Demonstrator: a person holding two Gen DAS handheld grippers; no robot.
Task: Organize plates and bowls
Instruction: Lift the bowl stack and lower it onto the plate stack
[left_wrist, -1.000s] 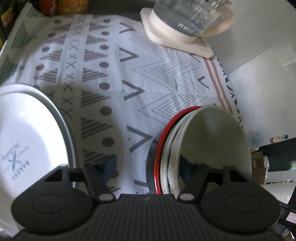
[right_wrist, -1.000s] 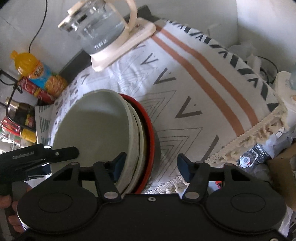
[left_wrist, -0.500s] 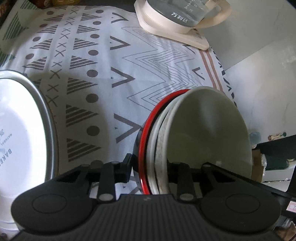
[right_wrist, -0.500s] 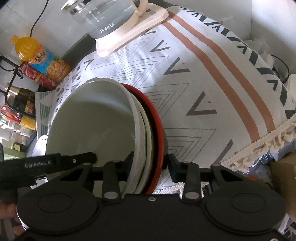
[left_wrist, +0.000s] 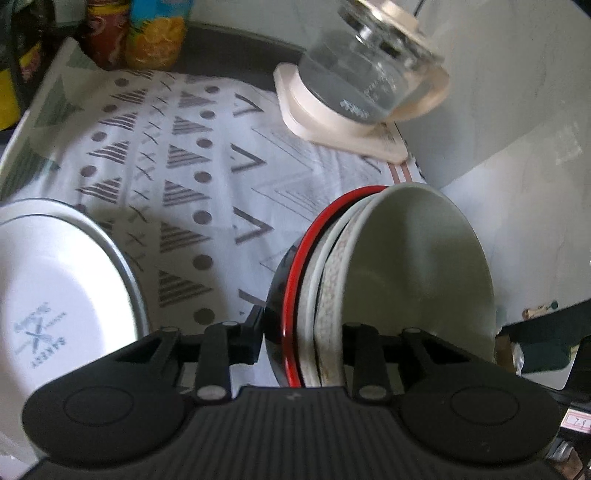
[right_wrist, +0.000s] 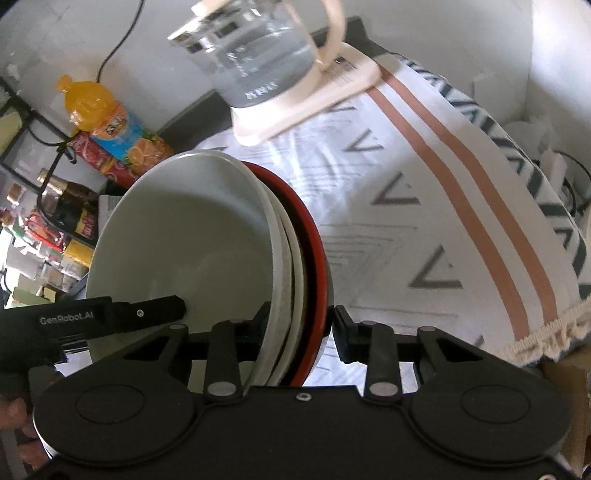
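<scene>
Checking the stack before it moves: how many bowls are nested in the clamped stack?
3 visible, more may be hidden: pale bowl innermost, speckled bowl around it, red-rimmed bowl outermost. The white plate lies apart.

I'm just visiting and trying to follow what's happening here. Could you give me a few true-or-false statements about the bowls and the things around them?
1. Both grippers clamp the same stack of bowls. True: left gripper, right gripper.
2. The outermost bowl has a blue rim. False: red.
3. The glass kettle holds water. True.
4. The white plate lies inside the stack. False: it sits apart on the patterned cloth.
</scene>
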